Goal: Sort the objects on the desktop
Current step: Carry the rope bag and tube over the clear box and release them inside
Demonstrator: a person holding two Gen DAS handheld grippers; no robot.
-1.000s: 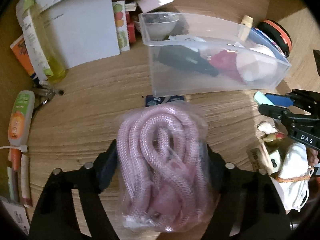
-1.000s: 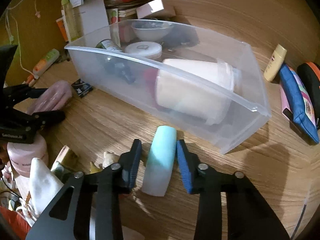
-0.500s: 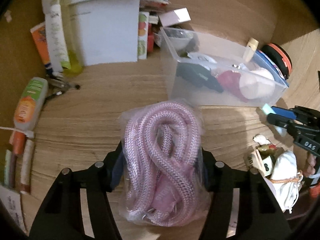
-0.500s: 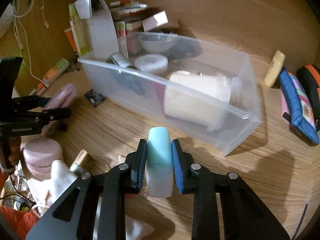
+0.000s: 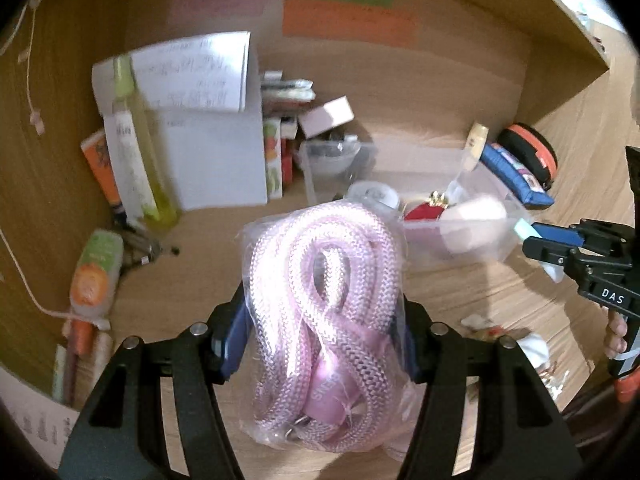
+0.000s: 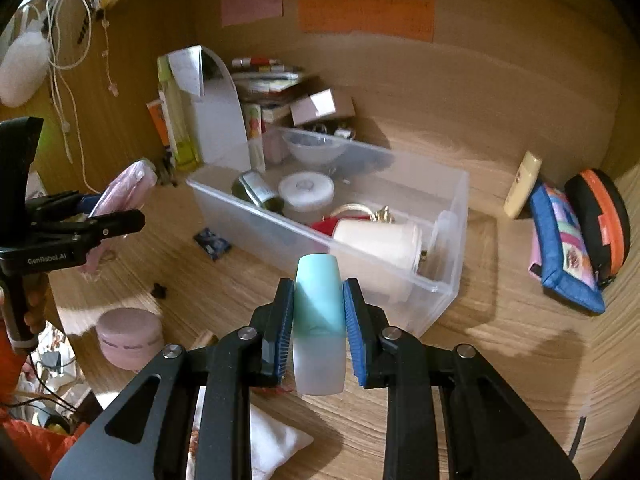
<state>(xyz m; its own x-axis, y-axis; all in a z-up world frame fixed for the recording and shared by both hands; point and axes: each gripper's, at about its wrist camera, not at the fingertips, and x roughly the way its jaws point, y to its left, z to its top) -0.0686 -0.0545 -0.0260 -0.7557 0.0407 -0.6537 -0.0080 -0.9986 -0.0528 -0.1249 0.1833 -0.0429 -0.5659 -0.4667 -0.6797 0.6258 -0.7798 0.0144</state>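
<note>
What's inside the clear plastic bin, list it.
In the clear plastic bin: a white cup on its side, a round white container, a dark bottle, a red item and a gold ring. Whatever lies beneath them is covered.

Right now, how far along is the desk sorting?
Done: the bin already holds a jar, a roll and a bottle. In hand: the left tool grips the bagged rope, the right tool a teal tube. Left: the pink jar, pouch and cream tube lie outside.
</note>
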